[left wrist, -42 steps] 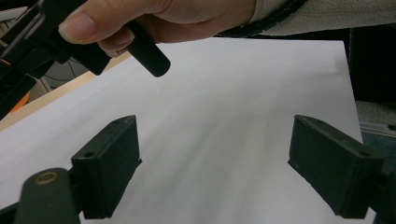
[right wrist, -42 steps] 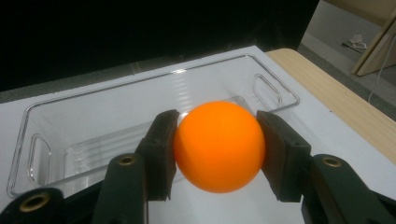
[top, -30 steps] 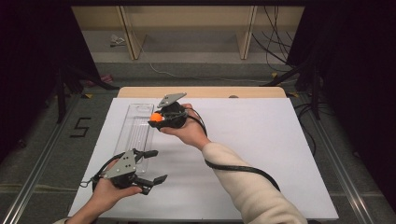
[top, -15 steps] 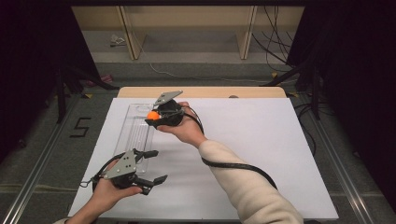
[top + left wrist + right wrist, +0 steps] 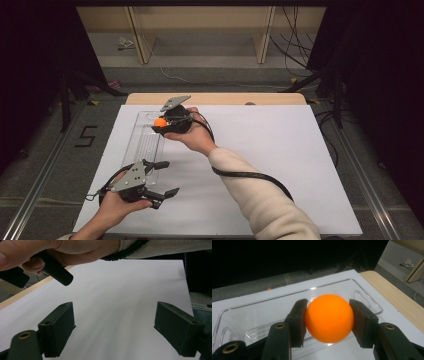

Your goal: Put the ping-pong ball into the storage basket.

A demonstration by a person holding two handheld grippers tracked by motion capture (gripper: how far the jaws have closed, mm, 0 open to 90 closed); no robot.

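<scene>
An orange ball (image 5: 329,318) sits clamped between the two black jaws of my right gripper (image 5: 328,320), which is shut on it. In the high view this gripper (image 5: 161,124) holds the ball (image 5: 159,122) over the far end of a clear plastic tray (image 5: 142,145) at the table's left. My left gripper (image 5: 165,177) rests near the front left edge, just below the tray's near end, jaws wide apart. In the left gripper view its open jaws (image 5: 113,332) frame bare white table, with the person's right hand (image 5: 62,251) above.
A white sheet (image 5: 280,160) covers the table, with a wooden strip (image 5: 225,98) along the far edge. The right gripper's black cable (image 5: 250,176) loops across the sheet beside the sleeve. Dark floor and shelving lie beyond.
The right gripper with the orange ball has shifted slightly left and farther back over the tray's far end. The left gripper has stayed where it was.
</scene>
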